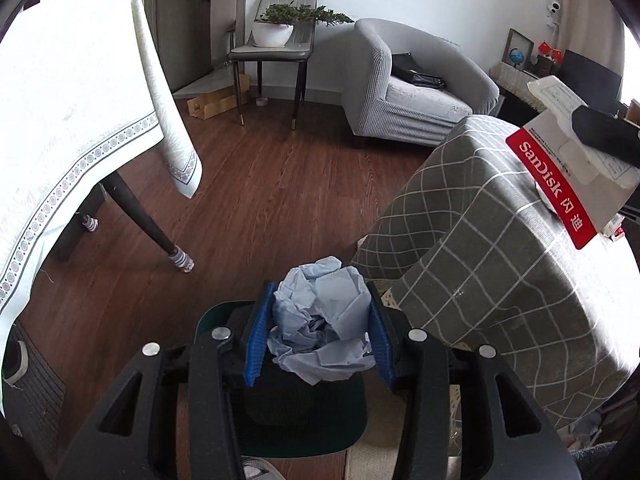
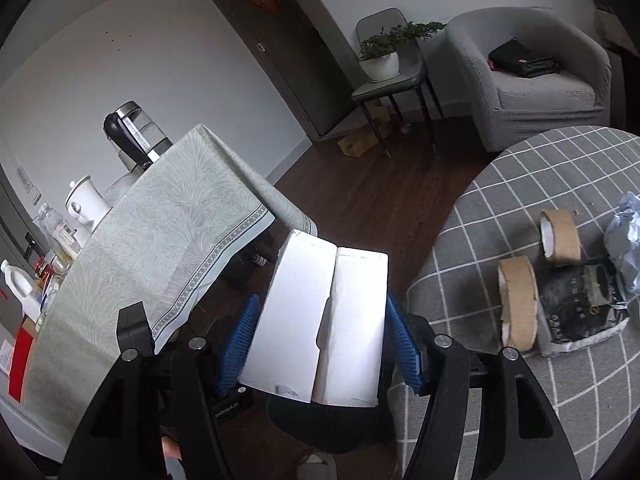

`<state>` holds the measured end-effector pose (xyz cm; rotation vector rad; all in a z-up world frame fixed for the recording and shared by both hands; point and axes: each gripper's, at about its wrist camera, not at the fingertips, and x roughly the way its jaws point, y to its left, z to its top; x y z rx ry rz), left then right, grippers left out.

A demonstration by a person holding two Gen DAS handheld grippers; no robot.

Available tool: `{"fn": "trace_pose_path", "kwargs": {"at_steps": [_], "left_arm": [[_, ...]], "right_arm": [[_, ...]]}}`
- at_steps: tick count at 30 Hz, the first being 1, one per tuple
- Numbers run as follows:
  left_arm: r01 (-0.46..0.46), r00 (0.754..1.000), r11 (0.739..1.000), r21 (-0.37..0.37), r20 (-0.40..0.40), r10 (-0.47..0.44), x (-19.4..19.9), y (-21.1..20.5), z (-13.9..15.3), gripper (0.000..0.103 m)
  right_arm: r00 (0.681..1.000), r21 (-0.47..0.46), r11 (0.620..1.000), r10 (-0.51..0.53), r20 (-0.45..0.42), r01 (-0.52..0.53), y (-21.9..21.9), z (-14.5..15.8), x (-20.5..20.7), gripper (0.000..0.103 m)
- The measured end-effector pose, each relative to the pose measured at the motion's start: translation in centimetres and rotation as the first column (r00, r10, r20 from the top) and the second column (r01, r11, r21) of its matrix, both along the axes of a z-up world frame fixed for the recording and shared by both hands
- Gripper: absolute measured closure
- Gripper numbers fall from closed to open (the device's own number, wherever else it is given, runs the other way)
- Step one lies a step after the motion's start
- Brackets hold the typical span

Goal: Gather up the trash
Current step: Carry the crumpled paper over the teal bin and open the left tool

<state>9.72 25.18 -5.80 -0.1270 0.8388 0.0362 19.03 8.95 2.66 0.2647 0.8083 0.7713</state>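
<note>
My left gripper (image 1: 320,300) is shut on a crumpled ball of pale blue paper (image 1: 324,320), which its blue pads (image 1: 258,340) squeeze from both sides. Right below it on the wooden floor stands a dark bin (image 1: 304,420). My right gripper (image 2: 322,304) is shut on a flattened white cardboard box (image 2: 320,328), held above the same dark bin (image 2: 320,428). That box, with its red SanDisk strip (image 1: 552,184), also shows at the right edge of the left wrist view. On the grey checked table (image 2: 520,184) lie two brown tape rolls (image 2: 518,304), a black packet (image 2: 576,312) and a bluish crumpled wrapper (image 2: 624,236).
To the left is a table under a cream cloth (image 1: 80,112), with its dark leg (image 1: 144,220) near the bin and a kettle (image 2: 136,136) and bottles on top. Beyond the open wooden floor (image 1: 280,184) are a grey armchair (image 1: 416,92) and a chair with a potted plant (image 1: 276,32).
</note>
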Motion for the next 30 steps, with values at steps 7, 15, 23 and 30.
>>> {"fn": "trace_pose_path", "kwargs": {"at_steps": [7,15,23,30], "left_arm": [[0.005,0.993,1.000,0.001,-0.122,-0.004,0.0,3.0,-3.1,0.055],[-0.002,0.981,1.000,0.005,-0.194,0.003,-1.2,5.2,-5.9,0.054],[-0.022,0.984,1.000,-0.022,-0.180,0.017,-2.6,7.2,-5.7,0.045],[-0.047,0.991,0.998,-0.038,-0.124,0.042,-3.6,8.5,-3.5,0.033]], "right_arm": [[0.998,-0.026,0.998,0.055,-0.003,-0.056,4.7,-1.0,0.1,0.039],[0.994,-0.059,0.992,0.107,-0.019,-0.108,9.3,-2.8,0.2,0.039],[0.990,-0.122,0.983,0.131,-0.049,-0.136,12.3,-5.1,0.6,0.039],[0.988,-0.224,0.963,0.141,-0.059,-0.151,14.6,-7.6,0.5,0.039]]}}
